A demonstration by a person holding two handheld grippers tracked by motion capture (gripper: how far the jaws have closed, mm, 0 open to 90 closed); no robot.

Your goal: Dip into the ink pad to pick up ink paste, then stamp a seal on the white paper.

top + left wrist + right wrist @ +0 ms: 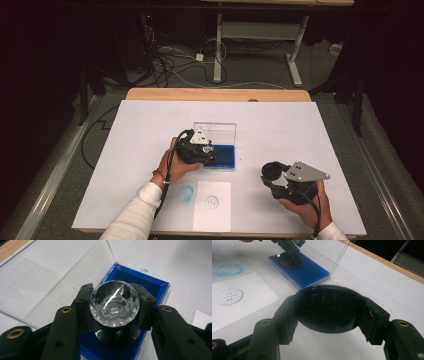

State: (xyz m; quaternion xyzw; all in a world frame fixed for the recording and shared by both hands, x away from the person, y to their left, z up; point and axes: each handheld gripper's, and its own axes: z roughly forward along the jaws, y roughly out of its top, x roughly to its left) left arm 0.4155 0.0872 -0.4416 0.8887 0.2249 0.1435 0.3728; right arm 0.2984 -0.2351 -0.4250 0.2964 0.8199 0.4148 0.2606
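Note:
A stamp with a clear faceted crystal handle (113, 311) and a black base (112, 337) stands on the blue ink pad (152, 283) of an open case. My left gripper (113, 293) is shut on the crystal handle from both sides. In the high view this left gripper (204, 150) sits over the pad's left part (227, 156). My right gripper (329, 306) is shut on a black round cap (329, 312), hollow side up, and holds it just above the table at the right front (272, 171). In the right gripper view the stamp base (291, 261) shows a red ring.
The case's clear lid (215, 131) stands upright behind the pad. A white card (212, 205) with a stamped blue circle lies near the front edge, with a blue ink smudge (186, 193) on the table cover left of it. A wooden table edge (217, 94) runs along the far side.

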